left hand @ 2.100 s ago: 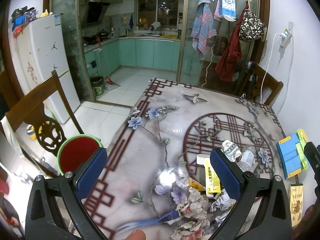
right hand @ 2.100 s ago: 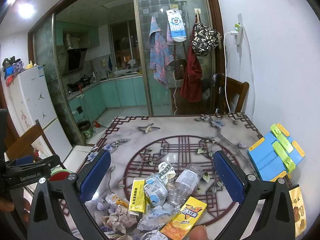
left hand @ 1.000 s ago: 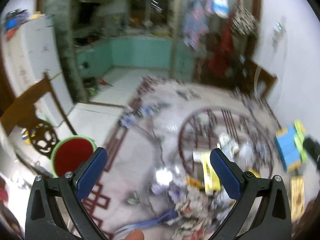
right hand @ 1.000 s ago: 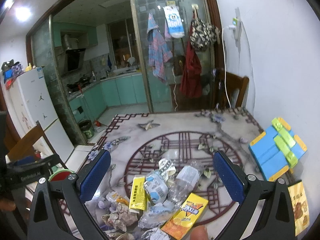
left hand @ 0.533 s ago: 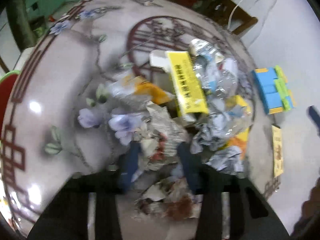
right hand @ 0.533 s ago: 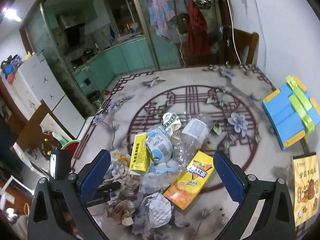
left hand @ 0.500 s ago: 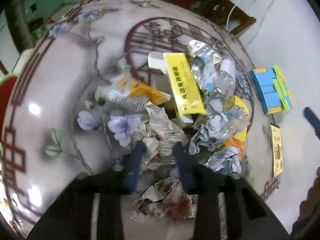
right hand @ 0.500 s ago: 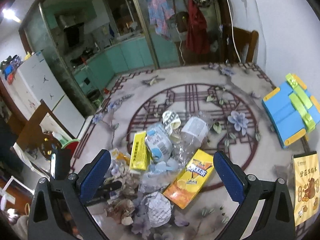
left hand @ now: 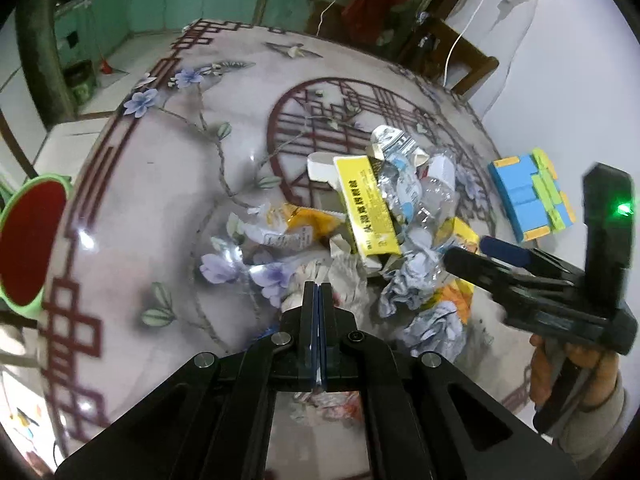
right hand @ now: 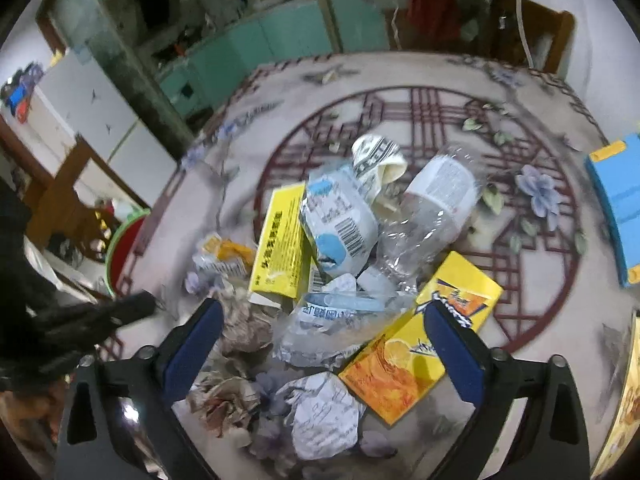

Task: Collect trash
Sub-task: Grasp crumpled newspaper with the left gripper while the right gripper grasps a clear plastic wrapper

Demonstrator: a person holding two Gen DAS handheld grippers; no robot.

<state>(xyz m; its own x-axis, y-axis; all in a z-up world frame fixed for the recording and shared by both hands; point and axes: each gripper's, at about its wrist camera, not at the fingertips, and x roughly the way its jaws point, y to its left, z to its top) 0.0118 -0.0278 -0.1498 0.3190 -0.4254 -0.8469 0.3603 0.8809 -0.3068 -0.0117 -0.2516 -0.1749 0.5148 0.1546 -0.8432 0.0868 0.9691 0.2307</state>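
A heap of trash lies on the patterned table [left hand: 160,184]: a yellow carton [left hand: 366,206], crumpled paper [left hand: 408,280], a clear plastic bottle [right hand: 432,208], a blue-and-white wrapper [right hand: 340,220] and an orange-yellow juice box [right hand: 416,344]. My left gripper [left hand: 318,292] is shut, its tips at the near edge of the crumpled paper; whether it pinches any is hidden. My right gripper [right hand: 320,320] is open, low over the heap, straddling a crushed plastic wrapper [right hand: 320,320]. It also shows in the left wrist view [left hand: 500,256].
A green bin with a red inside [left hand: 28,240] stands off the table's left edge, seen too in the right wrist view [right hand: 124,248]. A blue-and-green block [left hand: 528,196] lies at the right by the wall. Wooden chairs stand at the left and far right.
Both grippers have dropped from high above the table down to the trash heap. My left gripper has gone from wide open to shut. My right gripper has stayed open and moved closer.
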